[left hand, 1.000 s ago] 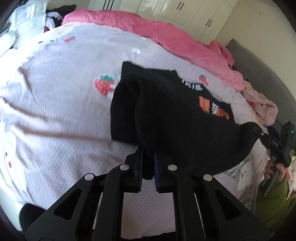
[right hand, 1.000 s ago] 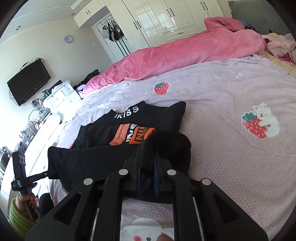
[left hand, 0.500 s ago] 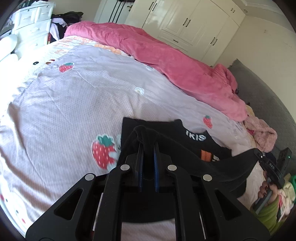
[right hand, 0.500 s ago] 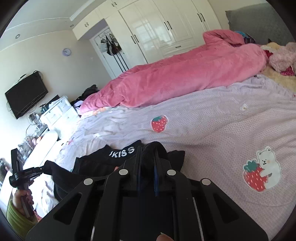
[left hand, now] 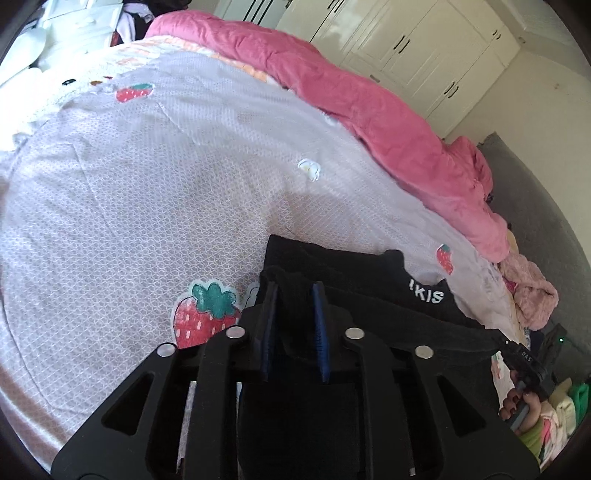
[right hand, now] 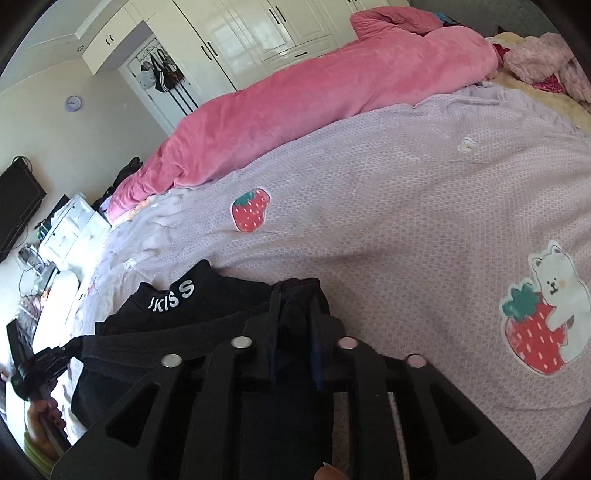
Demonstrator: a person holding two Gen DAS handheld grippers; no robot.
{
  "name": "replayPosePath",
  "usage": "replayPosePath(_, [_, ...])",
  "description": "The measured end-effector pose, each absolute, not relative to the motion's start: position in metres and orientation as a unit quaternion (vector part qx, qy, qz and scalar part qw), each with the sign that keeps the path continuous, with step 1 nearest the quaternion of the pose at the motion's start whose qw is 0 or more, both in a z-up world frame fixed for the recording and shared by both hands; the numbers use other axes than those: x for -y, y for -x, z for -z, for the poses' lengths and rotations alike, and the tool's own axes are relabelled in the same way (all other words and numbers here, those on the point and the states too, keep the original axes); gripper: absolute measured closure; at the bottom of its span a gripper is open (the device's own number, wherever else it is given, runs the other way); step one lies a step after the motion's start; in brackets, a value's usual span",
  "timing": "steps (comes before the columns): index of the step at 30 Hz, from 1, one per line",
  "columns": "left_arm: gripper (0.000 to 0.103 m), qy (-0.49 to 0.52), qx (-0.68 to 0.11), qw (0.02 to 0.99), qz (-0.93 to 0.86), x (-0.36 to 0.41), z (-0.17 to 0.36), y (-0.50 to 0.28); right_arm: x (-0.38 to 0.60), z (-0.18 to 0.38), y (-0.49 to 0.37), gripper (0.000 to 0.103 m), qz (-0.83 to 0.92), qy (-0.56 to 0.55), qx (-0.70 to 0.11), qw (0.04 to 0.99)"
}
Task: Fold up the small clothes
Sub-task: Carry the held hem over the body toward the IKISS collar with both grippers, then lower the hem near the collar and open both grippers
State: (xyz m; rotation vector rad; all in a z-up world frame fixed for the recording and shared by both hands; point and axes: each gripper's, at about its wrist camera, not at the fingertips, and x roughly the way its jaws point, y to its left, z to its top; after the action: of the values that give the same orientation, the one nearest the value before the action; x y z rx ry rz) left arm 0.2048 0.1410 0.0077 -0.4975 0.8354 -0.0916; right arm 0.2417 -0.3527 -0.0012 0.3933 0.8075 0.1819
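On the left, the left gripper point(left hand: 293, 291) has its fingers parted, with the hem of the black T-shirt point(left hand: 354, 273) lying loose between them. The shirt is folded on the lilac bedsheet point(left hand: 147, 192), collar toward the pink duvet point(left hand: 369, 107), with wide bare sheet beyond its far edge. On the right, the right gripper point(right hand: 295, 295) is also parted around the other hem corner.

The black shirt's point(left hand: 354, 269) print — only "KIS" shows — is hidden under its fold.

home bedroom: bed point(right hand: 406, 221), wardrobes point(right hand: 258, 33), tv point(right hand: 16, 206)
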Motion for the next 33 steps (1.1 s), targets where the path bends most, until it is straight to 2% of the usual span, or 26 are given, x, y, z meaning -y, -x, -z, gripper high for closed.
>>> replayPosePath(2, [0.084,0.23,-0.379,0.895,0.045,-0.141,-0.019,-0.19,0.356,-0.005,-0.232,0.07,-0.083,-0.186,-0.374,0.905])
replayPosePath(8, [0.083,0.152,-0.356,0.919,0.069,-0.109,-0.047,-0.15,0.332,-0.024,-0.189,0.07,-0.127,-0.115,-0.336,0.926])
replayPosePath(14, [0.082,0.074,-0.416,0.902,0.093,-0.054,-0.015,-0.159,0.28,-0.006,-0.173,0.072,-0.171,-0.013,-0.38,0.909])
replayPosePath(20, [0.077,0.055,-0.441,0.892,0.082,-0.037,0.008,-0.194,0.257,0.011,-0.197,0.072,-0.15,0.054,-0.409,0.899])
replayPosePath(23, [0.07,0.061,-0.439,0.892,0.086,-0.036,0.005,-0.209,0.253,0.011,-0.213,0.072,-0.146,0.062,-0.402,0.902])
replayPosePath(27, [0.068,0.074,-0.441,0.89,0.094,-0.036,0.002,-0.229,0.256,0.009,-0.233,0.072,-0.135,0.05,-0.402,0.904])
replayPosePath(30, [0.057,0.087,-0.43,0.894,0.088,-0.04,-0.003,-0.237,0.264,0.007,-0.246,0.072,-0.12,0.028,-0.401,0.908])
replayPosePath(33, [0.056,0.109,-0.415,0.9,0.083,-0.05,-0.009,-0.24,0.276,0.006,-0.252,0.072,-0.102,0.006,-0.397,0.912])
